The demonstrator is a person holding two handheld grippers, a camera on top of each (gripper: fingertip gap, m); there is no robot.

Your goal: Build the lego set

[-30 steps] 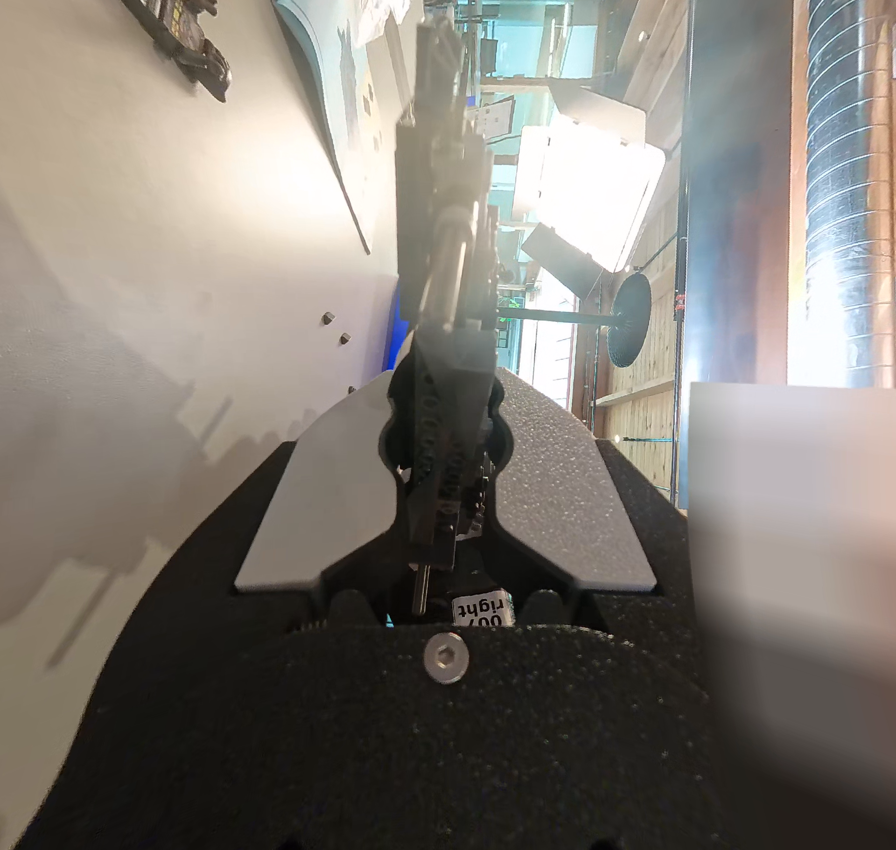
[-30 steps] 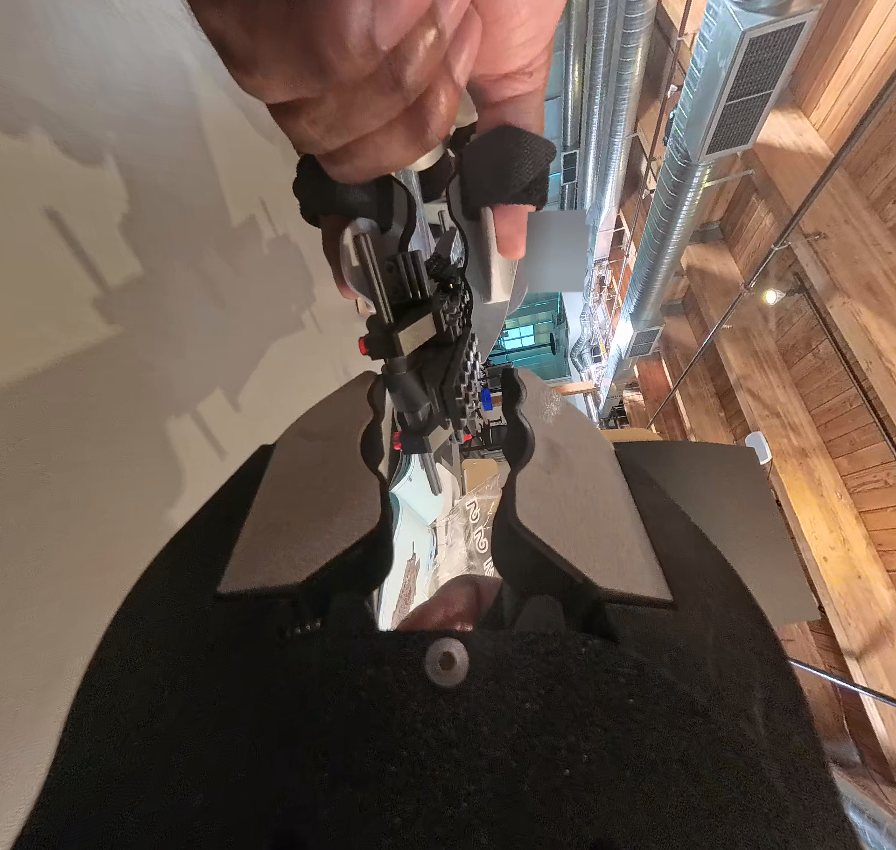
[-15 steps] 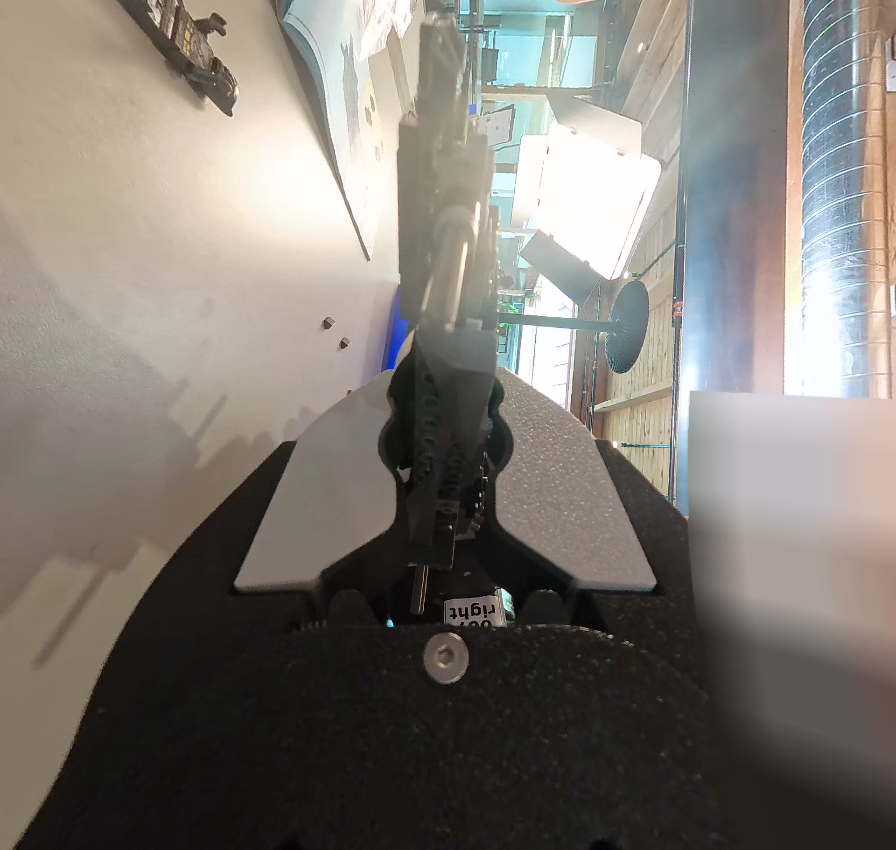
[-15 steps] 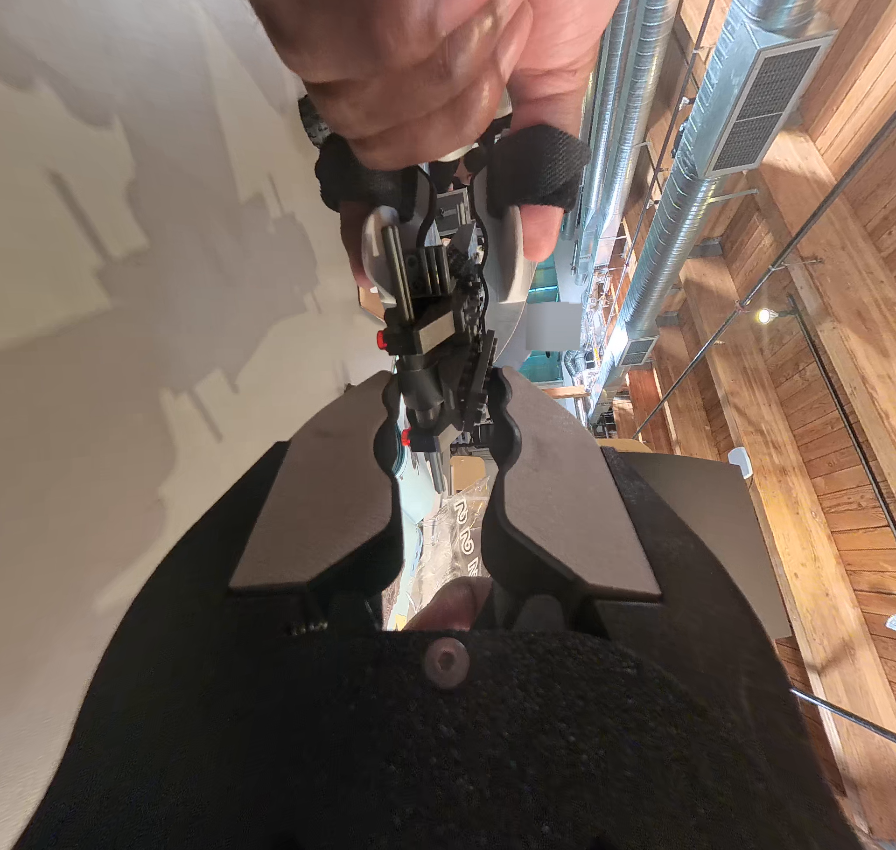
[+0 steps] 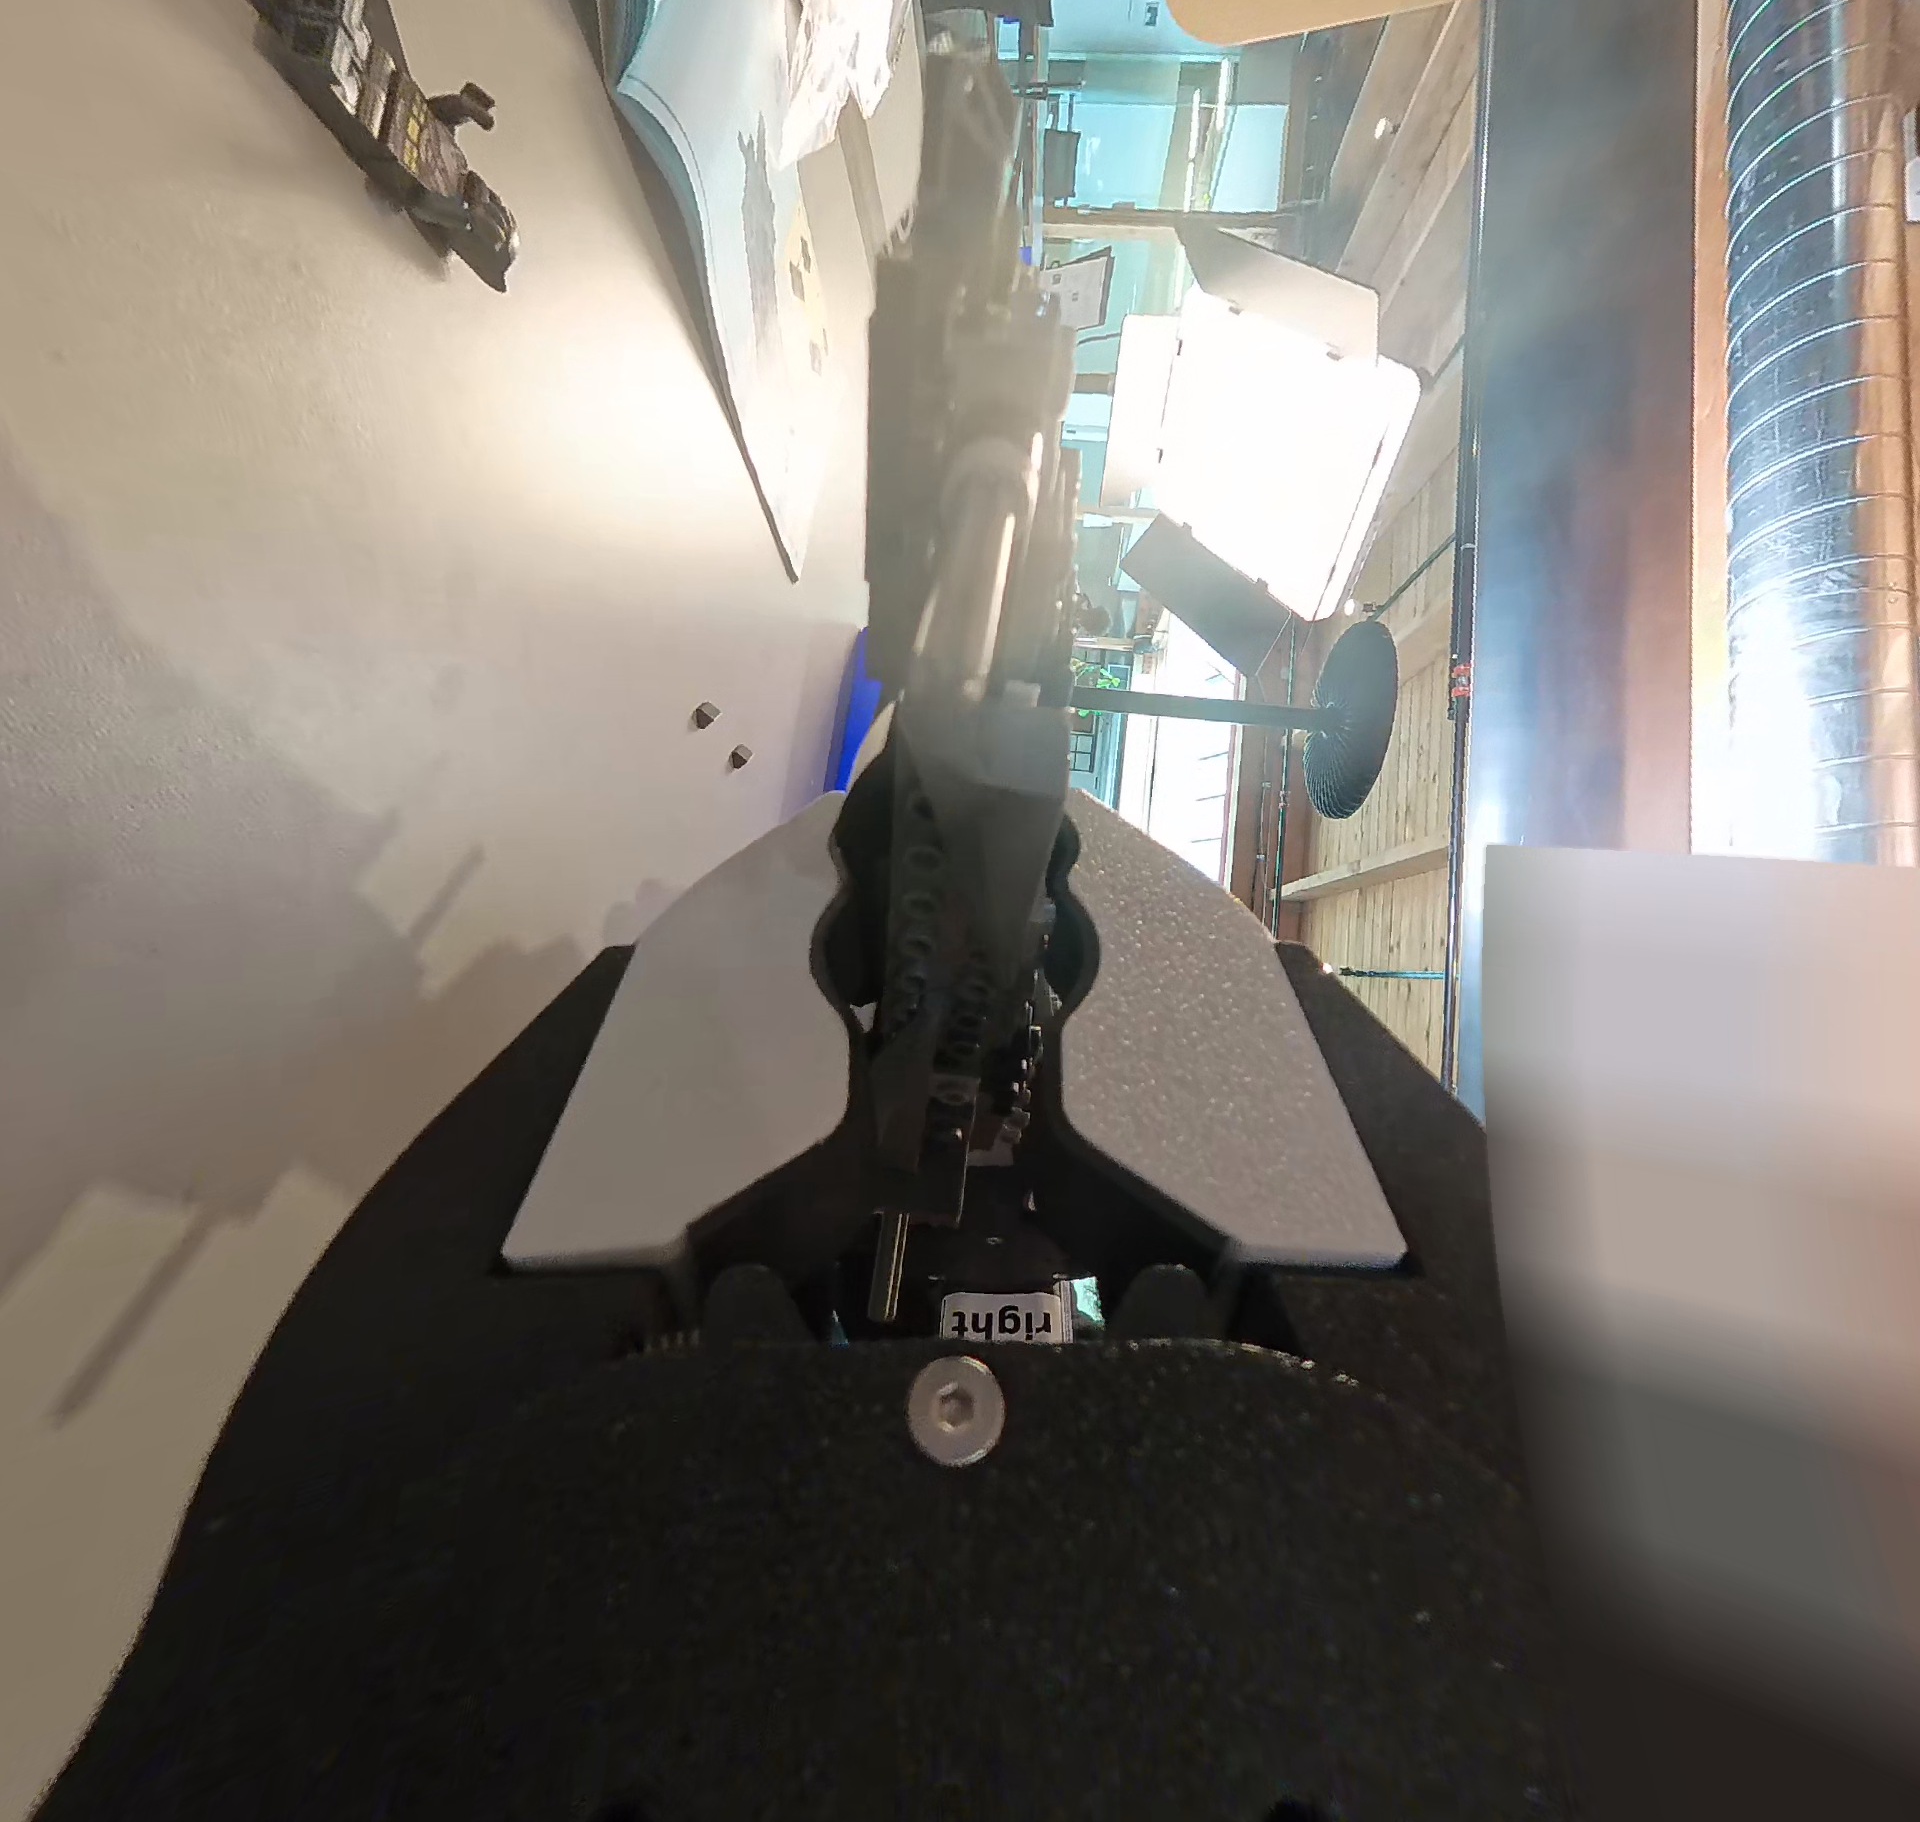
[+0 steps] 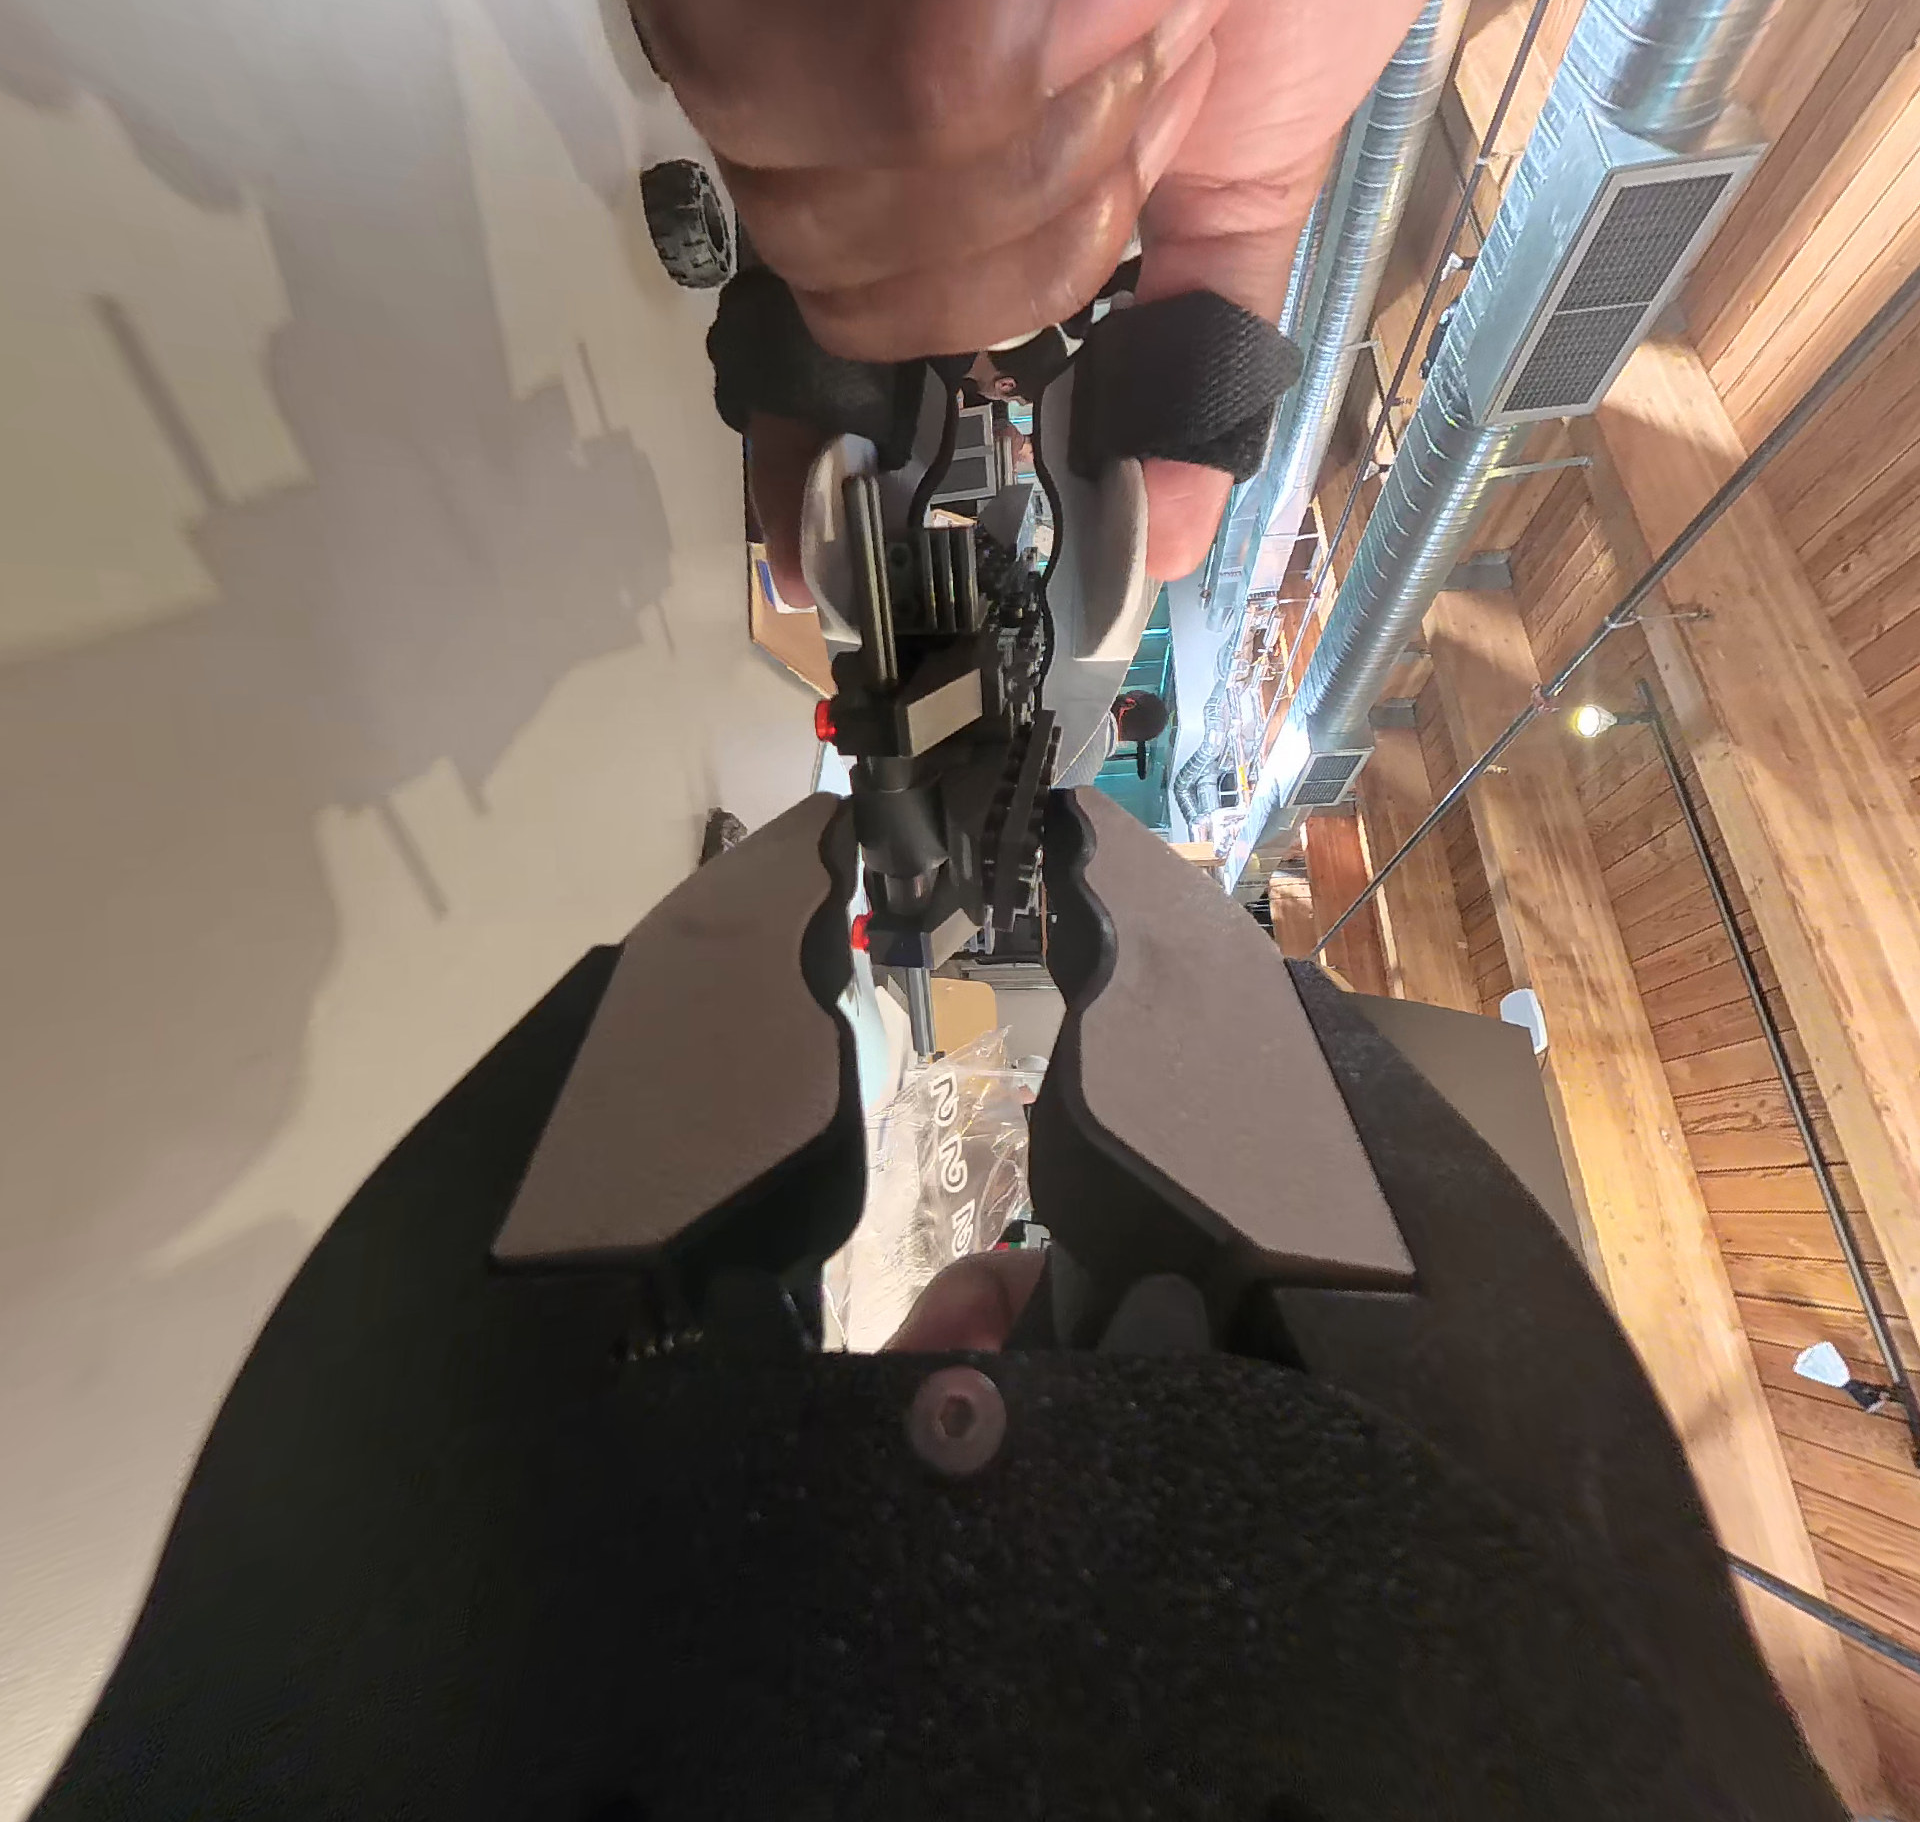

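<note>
Gripping one long black brick toy (image 5: 966,546) from both ends, up in the air beside the white tabletop (image 5: 312,525): left gripper (image 5: 951,899) squeezing the near end with both grey fingers (image 5: 1174,1024) pressing on it, right gripper (image 6: 951,868) clamping the other end, the part with little red studs. Showing in the right view a hand (image 6: 966,110) holding the far gripper. Lying on the tabletop toward its far edge: a small black brick piece (image 5: 384,99), an open booklet (image 5: 717,183), two tiny bits (image 5: 722,733) and a black wheel (image 6: 688,224).
</note>
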